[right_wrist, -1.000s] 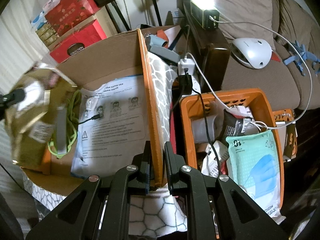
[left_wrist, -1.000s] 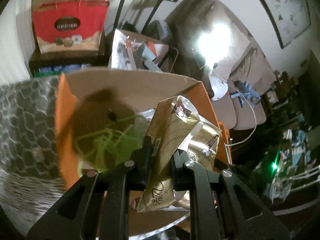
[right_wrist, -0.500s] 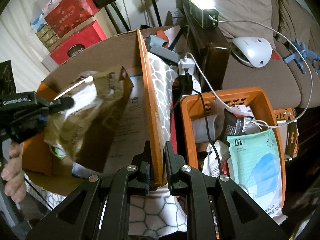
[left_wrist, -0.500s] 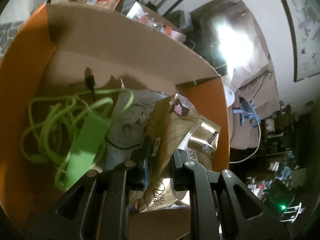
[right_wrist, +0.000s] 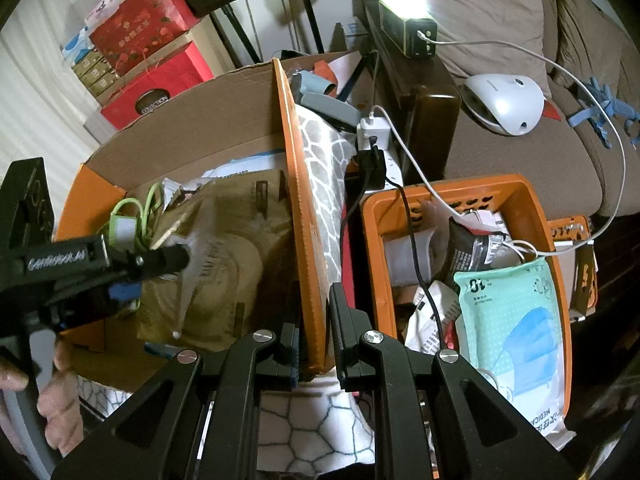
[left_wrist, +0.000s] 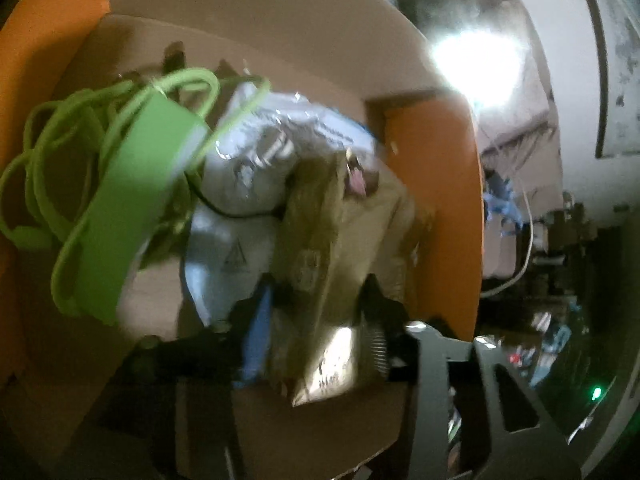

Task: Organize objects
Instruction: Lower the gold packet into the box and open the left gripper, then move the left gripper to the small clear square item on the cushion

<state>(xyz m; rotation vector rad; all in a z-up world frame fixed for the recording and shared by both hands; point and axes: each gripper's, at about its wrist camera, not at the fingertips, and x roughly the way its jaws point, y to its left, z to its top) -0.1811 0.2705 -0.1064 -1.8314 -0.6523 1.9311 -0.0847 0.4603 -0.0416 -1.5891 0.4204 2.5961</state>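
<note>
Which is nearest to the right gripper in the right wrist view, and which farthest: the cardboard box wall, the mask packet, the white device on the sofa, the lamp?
1. Cardboard box wall: clamped between the jaws of the right gripper.
2. Mask packet: lower right, in the orange basket.
3. White device: on the sofa seat, upper right.
4. Lamp: top, on the armrest behind.
</note>
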